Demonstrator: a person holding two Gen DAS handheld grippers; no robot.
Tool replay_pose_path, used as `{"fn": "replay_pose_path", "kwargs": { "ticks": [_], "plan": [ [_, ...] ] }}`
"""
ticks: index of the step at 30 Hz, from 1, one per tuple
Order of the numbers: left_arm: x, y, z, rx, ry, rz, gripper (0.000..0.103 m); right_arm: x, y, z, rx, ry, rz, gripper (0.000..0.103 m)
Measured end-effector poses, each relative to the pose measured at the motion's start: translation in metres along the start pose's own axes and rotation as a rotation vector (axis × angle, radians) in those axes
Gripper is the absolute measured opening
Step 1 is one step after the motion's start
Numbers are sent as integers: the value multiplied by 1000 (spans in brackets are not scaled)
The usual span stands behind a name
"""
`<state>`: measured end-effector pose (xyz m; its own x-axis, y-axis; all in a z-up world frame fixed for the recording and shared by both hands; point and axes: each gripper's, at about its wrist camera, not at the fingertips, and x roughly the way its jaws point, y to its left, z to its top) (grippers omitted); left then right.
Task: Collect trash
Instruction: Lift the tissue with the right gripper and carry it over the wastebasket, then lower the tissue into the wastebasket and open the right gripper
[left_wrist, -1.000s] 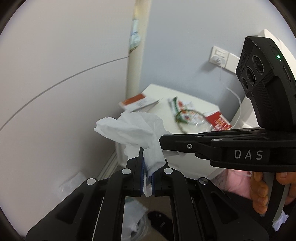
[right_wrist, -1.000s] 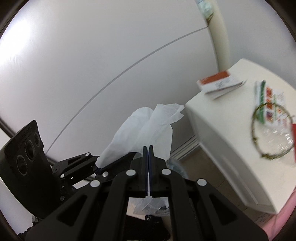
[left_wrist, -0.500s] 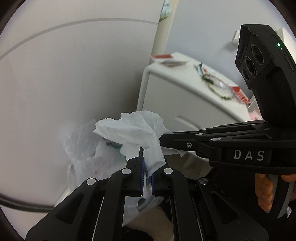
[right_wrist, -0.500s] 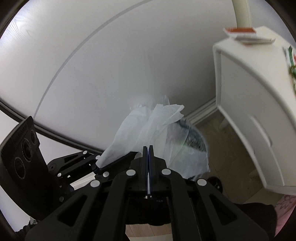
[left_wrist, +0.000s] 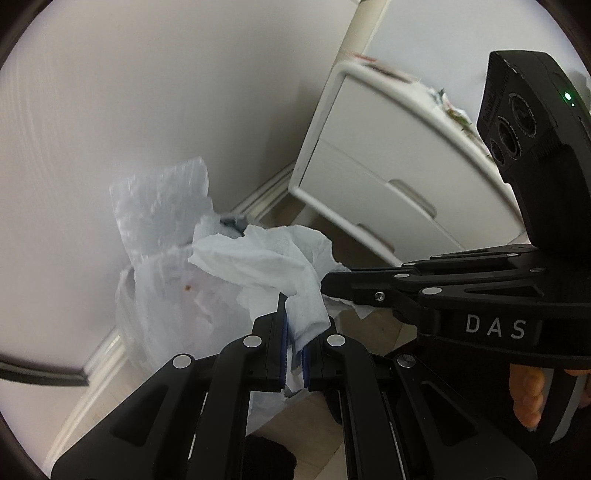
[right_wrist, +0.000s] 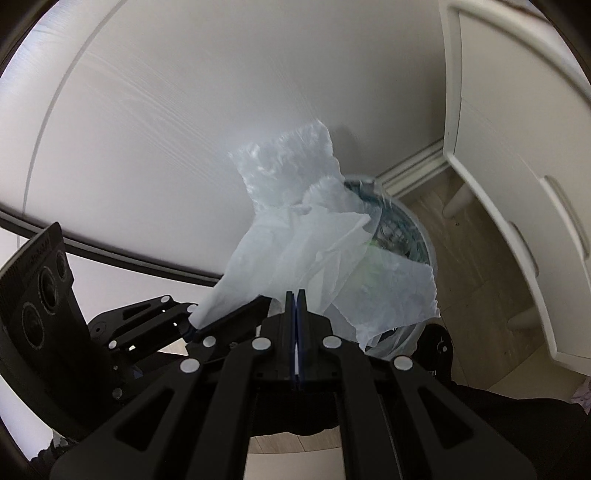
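Note:
A crumpled white tissue (left_wrist: 266, 262) is pinched by both grippers at once. My left gripper (left_wrist: 294, 325) is shut on its lower fold, and the right gripper (left_wrist: 332, 286) comes in from the right, shut on its other end. In the right wrist view the same tissue (right_wrist: 295, 254) rises from my right gripper (right_wrist: 296, 306), with the left gripper (right_wrist: 195, 321) gripping its left corner. Just beyond the tissue stands a trash bin (right_wrist: 417, 236) lined with a clear plastic bag (left_wrist: 162, 221); trash shows inside it.
A white bedside cabinet (left_wrist: 388, 155) with drawers stands right of the bin, wrappers on its top (left_wrist: 447, 103). A pale wall (left_wrist: 147, 92) and skirting board (left_wrist: 103, 354) run behind. Wood floor (right_wrist: 476, 280) lies between bin and cabinet. A hand (left_wrist: 528, 398) holds the right gripper.
Both grippers came down together with the tissue still held. The cabinet top slid up out of the middle of the view, and the lined bin came into sight below the tissue.

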<state>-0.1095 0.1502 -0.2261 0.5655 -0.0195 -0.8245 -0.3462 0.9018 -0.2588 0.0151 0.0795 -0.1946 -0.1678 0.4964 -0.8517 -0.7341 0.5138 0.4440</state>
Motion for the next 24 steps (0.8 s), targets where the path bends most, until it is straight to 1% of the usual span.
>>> {"fn": "replay_pose_path", "kwargs": {
  "ticks": [8, 17, 24],
  "plan": [
    [45, 16, -10, -34, 79, -5, 5, 48, -22, 5, 24, 74, -26, 3],
    [87, 42, -21, -85, 162, -7, 5, 95, -40, 13, 39, 128, -43, 3],
    [119, 53, -20, -107, 217, 0, 5, 133, -53, 19, 37, 164, -71, 3]
  ]
}}
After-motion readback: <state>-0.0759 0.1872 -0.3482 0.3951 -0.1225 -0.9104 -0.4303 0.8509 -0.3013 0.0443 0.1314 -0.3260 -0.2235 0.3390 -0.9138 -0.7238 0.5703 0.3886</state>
